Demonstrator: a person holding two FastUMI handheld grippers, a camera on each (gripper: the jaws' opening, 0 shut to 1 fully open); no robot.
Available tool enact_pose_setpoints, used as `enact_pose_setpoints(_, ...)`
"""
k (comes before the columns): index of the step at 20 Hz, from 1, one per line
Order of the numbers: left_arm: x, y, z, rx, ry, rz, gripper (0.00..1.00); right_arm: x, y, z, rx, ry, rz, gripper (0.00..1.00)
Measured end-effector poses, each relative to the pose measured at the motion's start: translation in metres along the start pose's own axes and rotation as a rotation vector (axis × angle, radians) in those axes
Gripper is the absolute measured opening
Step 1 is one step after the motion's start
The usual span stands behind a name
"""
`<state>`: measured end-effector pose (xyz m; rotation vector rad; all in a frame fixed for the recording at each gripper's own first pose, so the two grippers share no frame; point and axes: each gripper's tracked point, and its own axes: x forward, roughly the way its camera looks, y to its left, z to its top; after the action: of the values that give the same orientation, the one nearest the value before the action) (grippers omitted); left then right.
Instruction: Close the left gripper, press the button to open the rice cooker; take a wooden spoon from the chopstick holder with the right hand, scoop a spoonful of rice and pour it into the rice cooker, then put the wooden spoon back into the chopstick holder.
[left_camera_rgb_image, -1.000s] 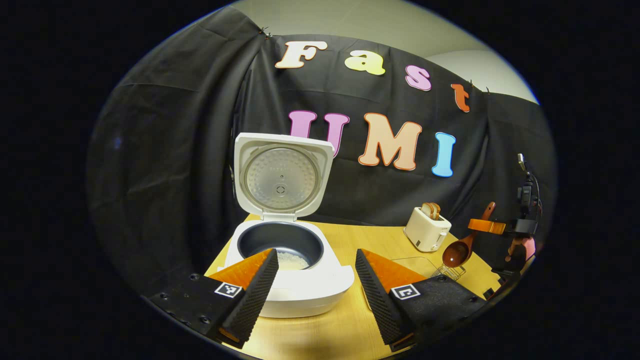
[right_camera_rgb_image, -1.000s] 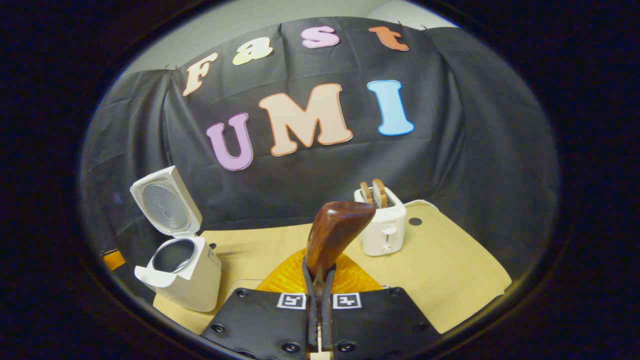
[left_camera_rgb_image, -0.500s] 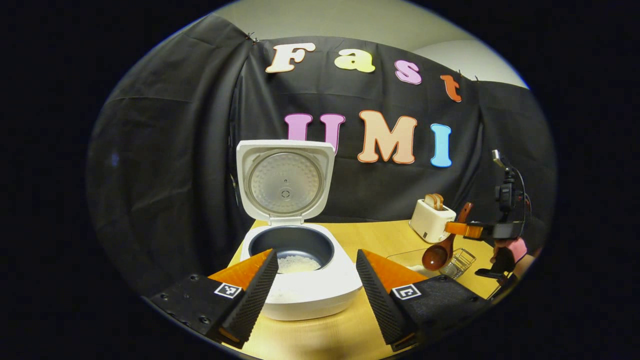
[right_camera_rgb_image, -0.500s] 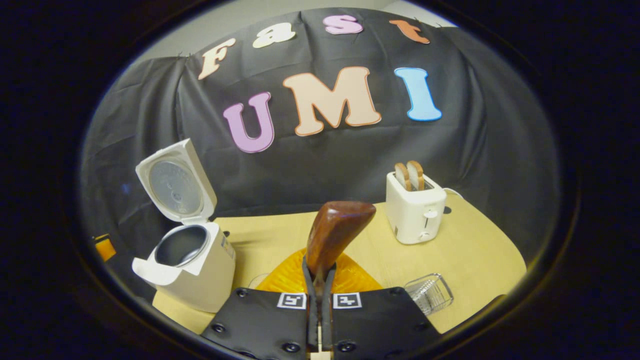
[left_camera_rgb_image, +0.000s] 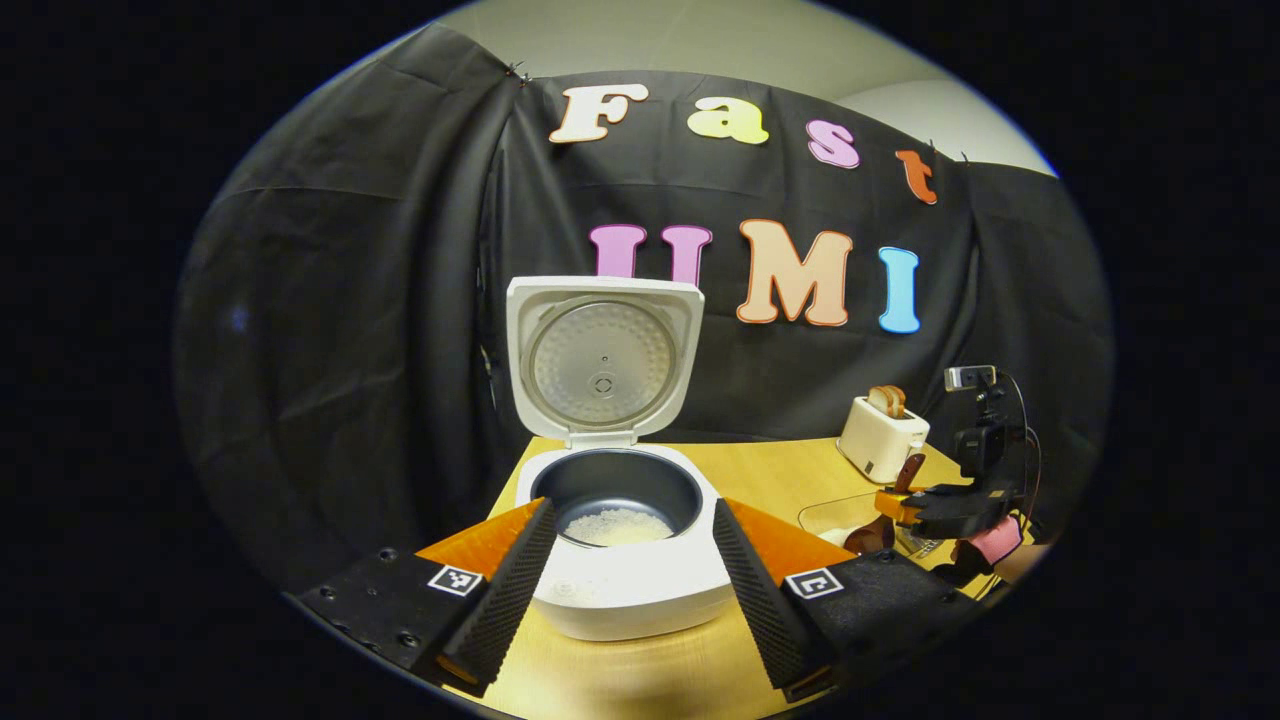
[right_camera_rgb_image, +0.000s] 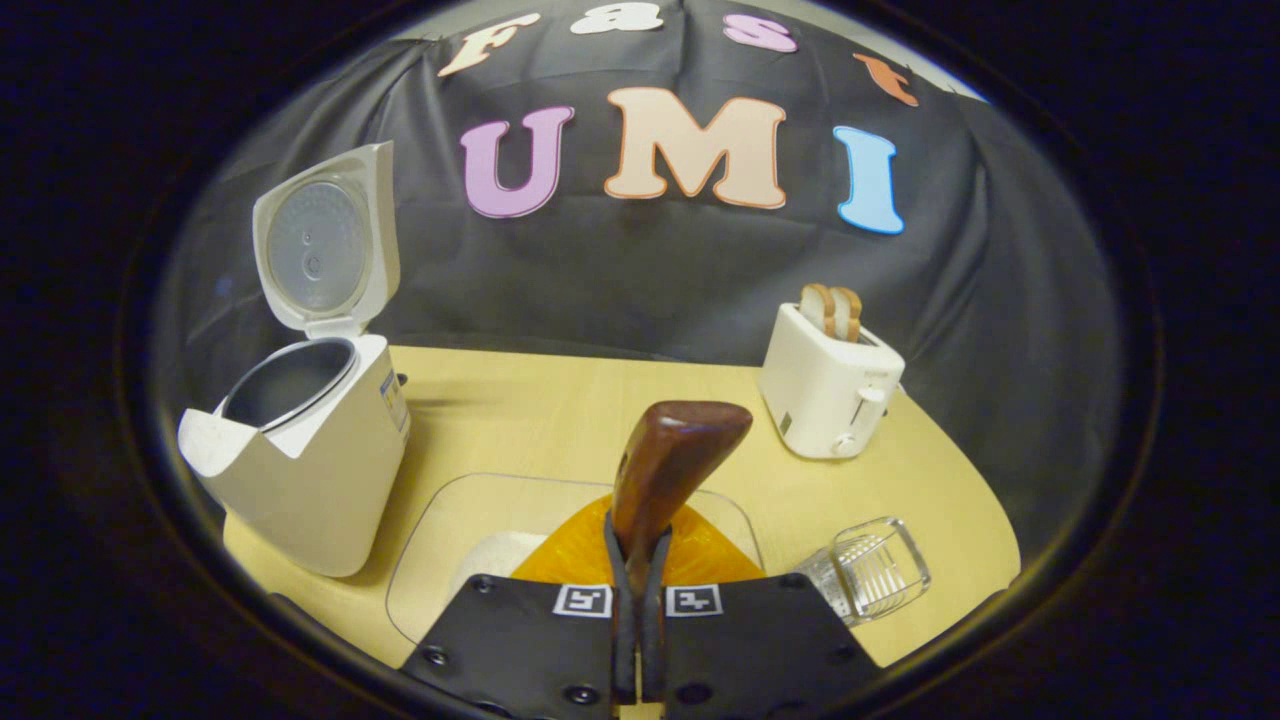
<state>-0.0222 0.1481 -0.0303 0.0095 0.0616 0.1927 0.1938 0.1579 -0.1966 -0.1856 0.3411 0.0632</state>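
Note:
The white rice cooker (left_camera_rgb_image: 640, 590) stands open with its lid (left_camera_rgb_image: 600, 360) upright and white rice (left_camera_rgb_image: 617, 525) in the dark pot. My left gripper (left_camera_rgb_image: 630, 590) is open, its fingers on either side of the cooker's front and apart from it. My right gripper (right_camera_rgb_image: 640, 560) is shut on the handle of the brown wooden spoon (right_camera_rgb_image: 670, 465). In the left gripper view the right gripper (left_camera_rgb_image: 893, 503) holds the spoon (left_camera_rgb_image: 862, 536) bowl-down, low over the table. The clear chopstick holder (right_camera_rgb_image: 875, 565) stands to the right of my right gripper. The cooker (right_camera_rgb_image: 300, 470) is at the left.
A clear tray (right_camera_rgb_image: 450, 510) with some rice (right_camera_rgb_image: 490, 555) lies just ahead of the right gripper on the wooden table (right_camera_rgb_image: 560, 410). A white toaster (right_camera_rgb_image: 825, 385) with bread slices stands at the back right, also the toaster (left_camera_rgb_image: 882, 440) in the left gripper view.
My right gripper has come down and tilted forward with the spoon, so the tray and holder now lie close below it. The left gripper stays open and has barely shifted.

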Motion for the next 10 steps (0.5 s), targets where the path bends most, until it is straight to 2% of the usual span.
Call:
enact_pose_setpoints(7, 0.000, 0.010, -0.006, -0.010, 0.015, 0.018, 0.93, -0.005, 0.028, -0.007, 0.144, 0.041, 0.032, 0.06)
enact_pose_setpoints(10, 0.000, 0.008, -0.006, -0.010, 0.010, 0.008, 0.94, -0.008, 0.035, -0.009, 0.263, 0.072, 0.043, 0.06)
